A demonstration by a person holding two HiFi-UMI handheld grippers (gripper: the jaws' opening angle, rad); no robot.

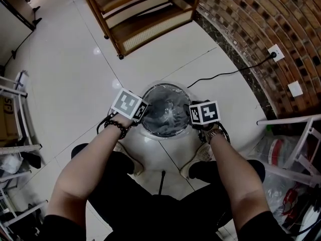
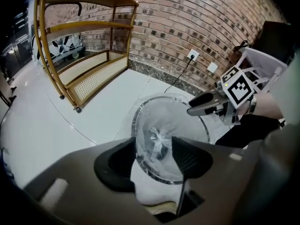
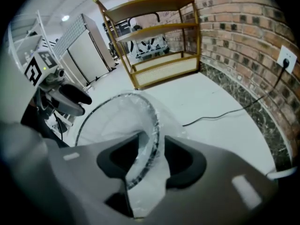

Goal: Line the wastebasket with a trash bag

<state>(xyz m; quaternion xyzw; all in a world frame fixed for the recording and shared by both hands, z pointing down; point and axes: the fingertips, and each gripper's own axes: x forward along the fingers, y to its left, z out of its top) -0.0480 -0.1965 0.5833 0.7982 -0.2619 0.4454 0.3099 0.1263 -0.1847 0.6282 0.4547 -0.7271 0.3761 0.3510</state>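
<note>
Two open tools, left tool (image 2: 152,156) and right tool (image 3: 151,153), are set astride the wastebasket (image 1: 165,86) rim, trash bag (image 1: 165,112) between their jaws.

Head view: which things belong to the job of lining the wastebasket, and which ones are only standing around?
Belong to the job: wastebasket, trash bag, left gripper, right gripper.

Only standing around: wooden shelf, black cable, wall socket, metal rack.
</note>
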